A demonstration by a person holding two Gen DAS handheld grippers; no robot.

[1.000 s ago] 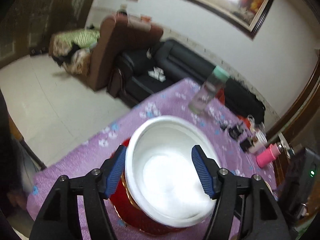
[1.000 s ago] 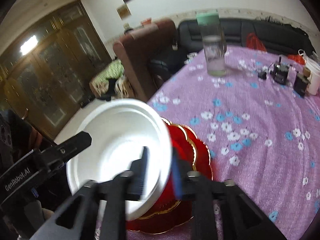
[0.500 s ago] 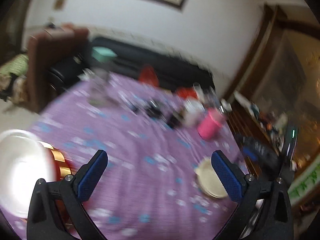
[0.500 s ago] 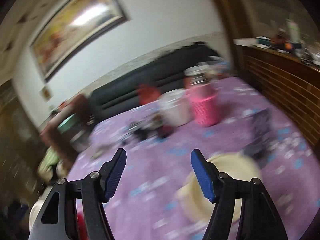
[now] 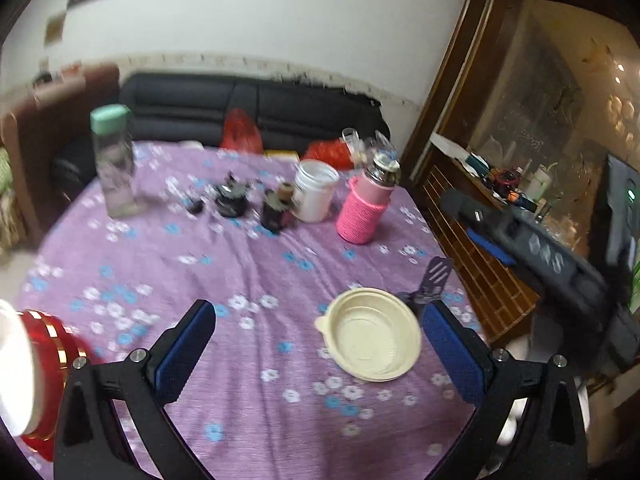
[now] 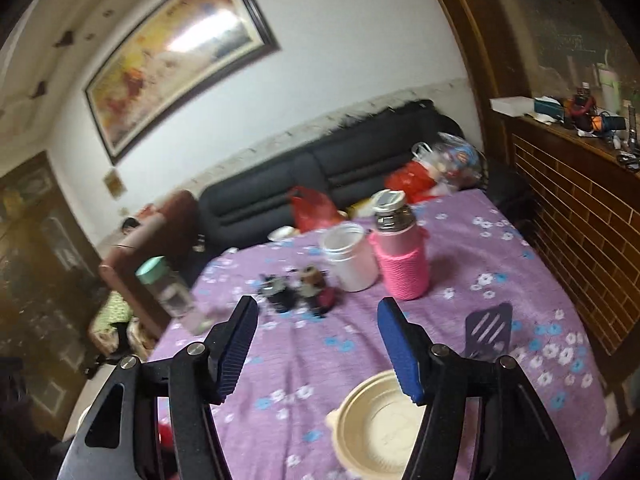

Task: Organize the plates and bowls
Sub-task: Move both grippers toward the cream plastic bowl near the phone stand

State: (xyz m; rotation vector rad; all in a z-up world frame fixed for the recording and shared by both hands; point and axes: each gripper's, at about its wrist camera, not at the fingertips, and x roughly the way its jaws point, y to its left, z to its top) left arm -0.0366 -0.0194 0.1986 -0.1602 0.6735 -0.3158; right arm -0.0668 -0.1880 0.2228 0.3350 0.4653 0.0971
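Observation:
A cream bowl (image 5: 372,338) lies on the purple flowered tablecloth (image 5: 256,264), just left of my left gripper's right finger. My left gripper (image 5: 316,350) is open and empty above the cloth. At the far left edge a white bowl (image 5: 14,376) sits on a red, gold-rimmed plate (image 5: 56,344). In the right wrist view the cream bowl (image 6: 378,428) lies below my right gripper (image 6: 318,348), which is open and empty, partly hidden behind its right finger. A bit of the red plate (image 6: 166,436) shows at lower left.
On the table's far half stand a green-capped bottle (image 5: 112,164), a white jar (image 5: 316,190), a pink-sleeved flask (image 5: 366,204) and small dark items (image 5: 234,198). A dark slotted spatula (image 5: 434,280) lies near the cream bowl. The right gripper's body (image 5: 540,252) reaches in from the right.
One second ago both grippers were at the white bowl on the red plate, the right one shut on its rim. Both have let go, opened and swung right toward the cream bowl.

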